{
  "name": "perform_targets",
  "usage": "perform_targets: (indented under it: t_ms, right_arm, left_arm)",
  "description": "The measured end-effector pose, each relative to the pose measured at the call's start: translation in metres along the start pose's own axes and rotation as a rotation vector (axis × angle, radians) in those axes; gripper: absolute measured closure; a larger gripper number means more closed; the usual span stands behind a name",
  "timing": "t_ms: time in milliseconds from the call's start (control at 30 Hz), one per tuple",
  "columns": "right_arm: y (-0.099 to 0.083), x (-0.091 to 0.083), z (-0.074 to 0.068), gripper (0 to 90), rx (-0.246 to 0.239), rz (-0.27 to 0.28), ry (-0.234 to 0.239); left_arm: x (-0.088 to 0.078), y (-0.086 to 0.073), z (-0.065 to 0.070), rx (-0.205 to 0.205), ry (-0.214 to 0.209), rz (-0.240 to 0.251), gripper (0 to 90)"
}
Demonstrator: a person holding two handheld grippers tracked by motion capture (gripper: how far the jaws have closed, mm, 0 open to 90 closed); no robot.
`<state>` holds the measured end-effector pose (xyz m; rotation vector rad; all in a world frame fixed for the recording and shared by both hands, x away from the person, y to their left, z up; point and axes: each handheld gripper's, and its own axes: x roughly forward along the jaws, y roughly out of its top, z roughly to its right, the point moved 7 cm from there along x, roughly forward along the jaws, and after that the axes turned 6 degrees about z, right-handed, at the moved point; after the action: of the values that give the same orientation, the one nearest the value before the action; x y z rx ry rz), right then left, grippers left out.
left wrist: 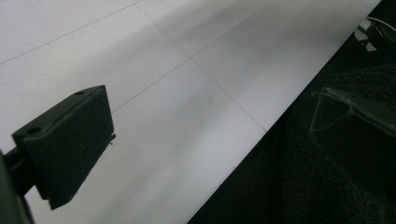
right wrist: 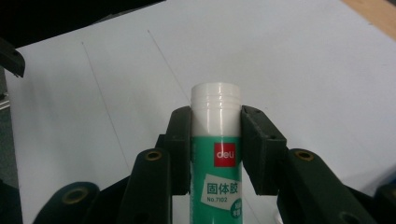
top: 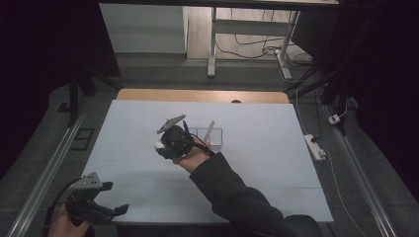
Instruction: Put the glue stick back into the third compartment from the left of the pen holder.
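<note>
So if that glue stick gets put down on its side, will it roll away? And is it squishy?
The glue stick would probably roll, since its body is round and looks smooth. It seems stiff, not squishy: the right hand-held gripper clamps it from both sides and its sides stay straight. The glossy label may be a bit slippery. Being small and plastic-looking, it's likely light.

We see a lab-like recording room: a worktop (top: 148, 118) covered in white sheet, dark curtains (top: 44, 44) at both sides, loose cables (top: 257, 49) on the floor, and a power strip (top: 314, 146) beside the metal rails (top: 44, 177).
</note>
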<state>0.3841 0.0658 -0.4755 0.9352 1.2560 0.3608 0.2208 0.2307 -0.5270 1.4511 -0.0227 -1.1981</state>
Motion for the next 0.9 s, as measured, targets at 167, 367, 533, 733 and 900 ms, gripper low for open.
perform_targets:
  t_ms: [167, 367, 533, 733, 900]
  right_arm:
    - [0.000, -0.023, 0.012, 64.9, 0.027, 0.041, -0.026]
    - [-0.002, -0.049, 0.030, 64.9, 0.062, 0.095, -0.065]
    - [-0.007, -0.067, 0.048, 64.8, 0.077, 0.127, -0.112]
    - [-0.019, -0.083, 0.072, 64.8, 0.123, 0.156, -0.162]
    - [-0.031, -0.088, 0.090, 64.8, 0.146, 0.191, -0.193]
  left_arm:
    - [0.000, 0.000, 0.000, 0.000, 0.000, 0.000, 0.0]
    - [0.001, 0.000, 0.000, 0.001, 0.003, -0.003, 0.0]
    - [0.001, 0.000, 0.000, -0.001, 0.002, -0.002, 0.0]
    - [0.001, 0.000, 0.000, -0.002, 0.000, -0.003, 0.0]
    - [0.001, 0.000, 0.000, -0.001, 0.002, -0.009, 0.0]
